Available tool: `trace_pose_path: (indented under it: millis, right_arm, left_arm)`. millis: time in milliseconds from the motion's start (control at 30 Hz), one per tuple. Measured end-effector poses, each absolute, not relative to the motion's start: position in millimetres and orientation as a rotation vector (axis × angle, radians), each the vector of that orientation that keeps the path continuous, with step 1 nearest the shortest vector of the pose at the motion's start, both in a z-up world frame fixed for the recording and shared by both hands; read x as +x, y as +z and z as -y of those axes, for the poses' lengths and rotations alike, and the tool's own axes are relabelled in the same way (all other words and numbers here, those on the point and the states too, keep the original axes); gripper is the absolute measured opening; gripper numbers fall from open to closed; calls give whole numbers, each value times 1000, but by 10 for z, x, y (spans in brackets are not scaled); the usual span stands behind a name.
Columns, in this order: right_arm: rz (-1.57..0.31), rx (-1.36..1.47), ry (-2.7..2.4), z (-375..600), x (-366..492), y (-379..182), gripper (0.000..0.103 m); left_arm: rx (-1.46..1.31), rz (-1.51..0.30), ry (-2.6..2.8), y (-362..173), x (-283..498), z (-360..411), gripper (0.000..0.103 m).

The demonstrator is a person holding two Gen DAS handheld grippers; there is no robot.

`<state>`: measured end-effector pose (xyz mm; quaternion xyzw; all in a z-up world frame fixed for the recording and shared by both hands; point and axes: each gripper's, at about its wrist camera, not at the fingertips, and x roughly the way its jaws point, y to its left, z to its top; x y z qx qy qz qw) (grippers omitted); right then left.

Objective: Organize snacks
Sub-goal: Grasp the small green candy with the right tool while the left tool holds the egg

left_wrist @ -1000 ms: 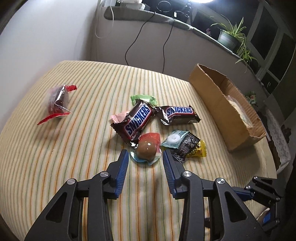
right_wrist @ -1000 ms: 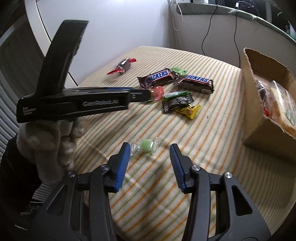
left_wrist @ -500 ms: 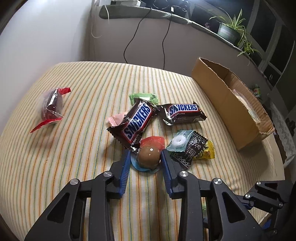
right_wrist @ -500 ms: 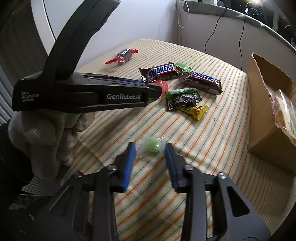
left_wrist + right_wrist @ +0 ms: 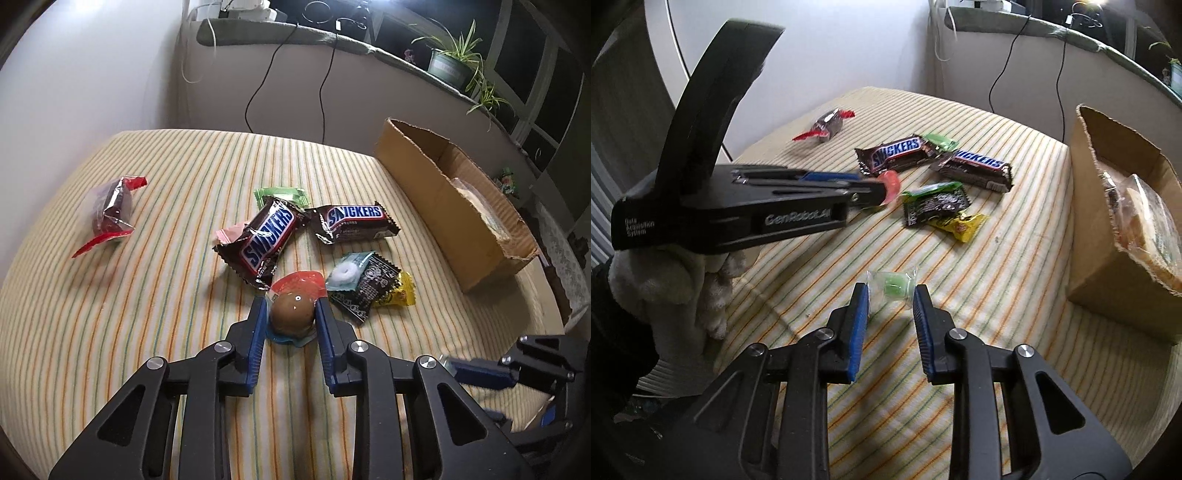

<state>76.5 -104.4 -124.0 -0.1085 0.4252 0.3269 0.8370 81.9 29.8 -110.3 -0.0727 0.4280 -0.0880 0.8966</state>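
Note:
Snacks lie on a striped cloth. My left gripper (image 5: 290, 314) is shut on a brown chocolate egg in a red and blue wrapper (image 5: 291, 312), at the near edge of a pile with two Snickers bars (image 5: 267, 240) (image 5: 352, 221), a mint packet (image 5: 349, 271), a black packet (image 5: 364, 291) and a yellow candy (image 5: 397, 295). My right gripper (image 5: 890, 299) has closed around a small green candy in clear wrap (image 5: 894, 288), its pads touching the wrapper's ends. The left gripper shows in the right wrist view (image 5: 879, 190).
An open cardboard box (image 5: 454, 210) holding packaged snacks stands at the right edge; it also shows in the right wrist view (image 5: 1115, 236). A red-wrapped snack (image 5: 110, 212) lies apart at the left. A wall with hanging cables stands behind the table.
My left gripper moved forward and closed on the chocolate egg. My right gripper moved up to the green candy and narrowed around it.

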Motion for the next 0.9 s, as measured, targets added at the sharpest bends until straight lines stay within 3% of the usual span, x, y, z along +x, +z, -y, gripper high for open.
trace_pose_path:
  millis: [900]
  right_arm:
    - [-774,-94,523,2007,1219,-638,26]
  left_arm:
    - [-129,-784,-285,-630,1105,216,25]
